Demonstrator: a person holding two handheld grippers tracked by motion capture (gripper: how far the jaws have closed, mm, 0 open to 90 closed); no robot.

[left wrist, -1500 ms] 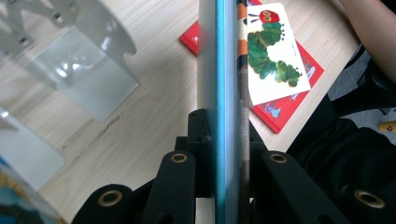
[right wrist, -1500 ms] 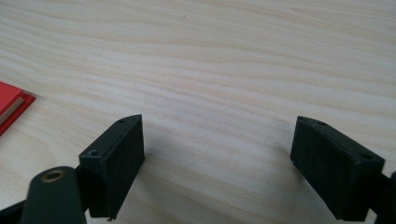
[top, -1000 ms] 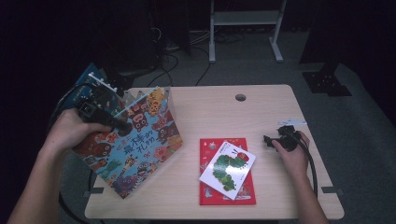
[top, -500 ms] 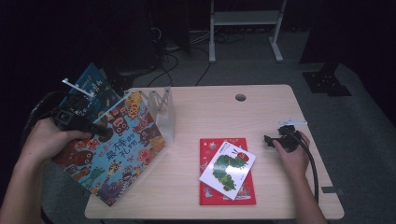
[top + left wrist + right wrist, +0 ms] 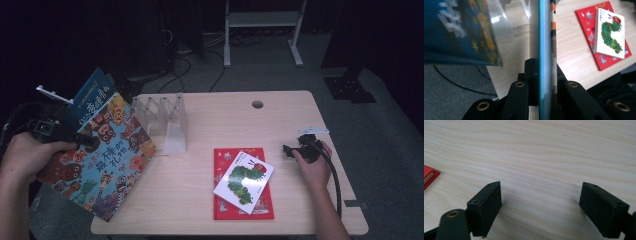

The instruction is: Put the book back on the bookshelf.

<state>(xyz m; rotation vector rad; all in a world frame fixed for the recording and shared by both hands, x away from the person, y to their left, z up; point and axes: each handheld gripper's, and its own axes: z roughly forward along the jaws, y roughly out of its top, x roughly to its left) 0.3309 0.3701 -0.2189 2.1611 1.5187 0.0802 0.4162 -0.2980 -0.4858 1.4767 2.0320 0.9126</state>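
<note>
1. The left gripper is clenched on the picture book; in the left gripper view the book's edge runs straight up between the 2 jaws, pinched from both sides.
2. The book hangs tilted off the table's left edge, mostly over the floor, with its far top corner near the clear rack. A second, blue book sits just behind it, on the side away from the jaws' grip.
3. Handling, as a judgement: it looks a thin, stiff-covered book, light but broad, so a grip at 1 edge leaves a long lever beyond the jaws. It may swing or slip if the cover is glossy. A hold close to the spine, deep between the pads, should keep it steadiest.
4. The right gripper rests low on the table with its jaws spread wide and nothing between them; bare wood lies ahead of them in the right gripper view.
5. To the side of those jaws lies the red book, with a white caterpillar book flat on top of it.
</note>
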